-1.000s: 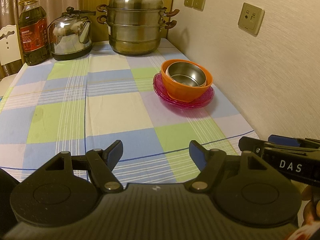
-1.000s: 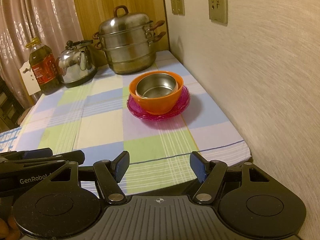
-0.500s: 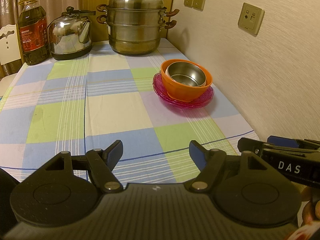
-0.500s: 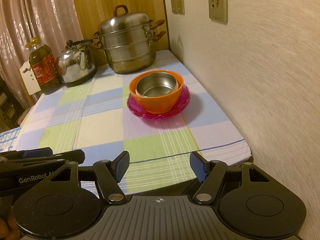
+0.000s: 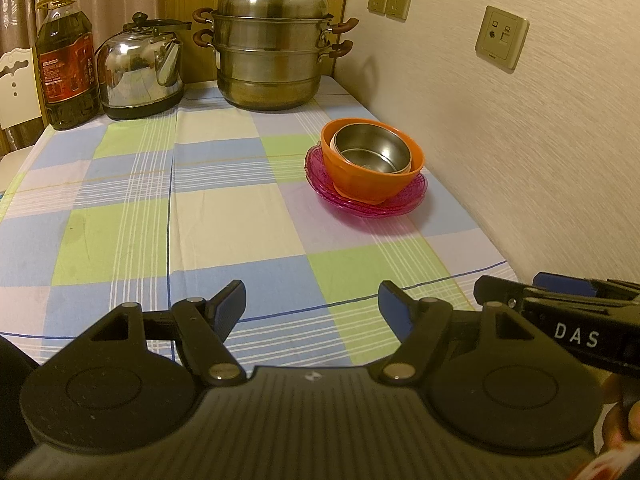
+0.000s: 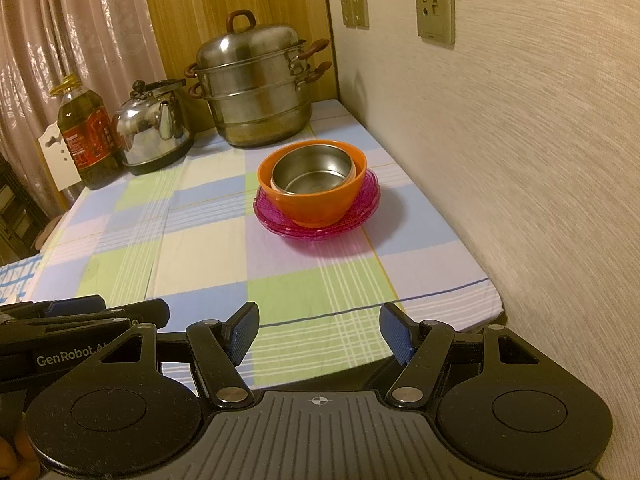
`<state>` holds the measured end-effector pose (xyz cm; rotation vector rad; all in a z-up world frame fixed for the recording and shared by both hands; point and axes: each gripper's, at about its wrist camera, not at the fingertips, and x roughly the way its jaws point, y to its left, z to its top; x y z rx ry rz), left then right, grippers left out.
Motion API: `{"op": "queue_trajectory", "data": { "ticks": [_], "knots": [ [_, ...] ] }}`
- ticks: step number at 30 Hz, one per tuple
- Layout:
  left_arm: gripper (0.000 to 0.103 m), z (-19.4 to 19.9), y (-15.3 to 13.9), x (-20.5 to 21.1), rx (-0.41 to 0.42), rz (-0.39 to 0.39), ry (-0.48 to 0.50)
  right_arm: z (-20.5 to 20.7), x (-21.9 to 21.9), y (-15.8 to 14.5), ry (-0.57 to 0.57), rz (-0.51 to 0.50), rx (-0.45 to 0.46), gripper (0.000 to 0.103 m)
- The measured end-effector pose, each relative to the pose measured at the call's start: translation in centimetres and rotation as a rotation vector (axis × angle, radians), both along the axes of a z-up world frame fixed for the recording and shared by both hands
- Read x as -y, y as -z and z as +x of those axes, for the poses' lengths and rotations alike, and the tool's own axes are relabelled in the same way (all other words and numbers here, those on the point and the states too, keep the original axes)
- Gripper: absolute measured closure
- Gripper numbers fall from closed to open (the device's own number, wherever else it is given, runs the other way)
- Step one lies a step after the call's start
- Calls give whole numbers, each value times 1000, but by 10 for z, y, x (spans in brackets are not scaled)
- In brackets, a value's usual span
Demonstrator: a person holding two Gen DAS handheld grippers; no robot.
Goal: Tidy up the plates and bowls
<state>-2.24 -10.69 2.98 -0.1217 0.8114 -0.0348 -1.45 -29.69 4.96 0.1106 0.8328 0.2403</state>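
I am holding both tools at the near edge of the table (image 5: 120, 184), side by side and tilted down toward the checked cloth. My left gripper (image 5: 312, 304) is standing with its jaws apart and nothing between them; my right gripper (image 6: 318, 326) is doing the same, empty and spread.

The dishes are sitting as one nest, which is why they look finished to me: the steel bowl (image 6: 314, 174) is resting inside the orange bowl (image 6: 316, 196), and that one is standing on the pink plates (image 6: 280, 222). How many plates are in that pile I cannot tell for sure; the edges are blurring together. The nest is parked close to the wall, probably to keep the rest of the table free, and well apart from the steamer pot (image 5: 272, 52), the kettle (image 5: 140, 72) and the oil bottle (image 5: 66, 64) lined up at the far end.

From my left gripper the nest is lying at about one o'clock, well ahead of the fingertips. From my right gripper it is lying nearly at twelve, also well ahead and untouched. I judge the sorting is done or nearly so.
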Motion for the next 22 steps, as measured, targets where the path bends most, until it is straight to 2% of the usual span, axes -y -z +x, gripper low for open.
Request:
{"op": "queue_trajectory", "data": {
  "ticks": [15, 18, 22],
  "knots": [
    [32, 0, 0, 0, 3, -4, -4, 0, 0, 0, 1, 0, 0, 36],
    [22, -3, 0, -2, 18, -14, -22, 0, 0, 0, 0, 0, 1, 36],
    [22, -3, -1, -3, 28, -22, -18, 0, 0, 3, 1, 2, 2, 36]
  ]
}}
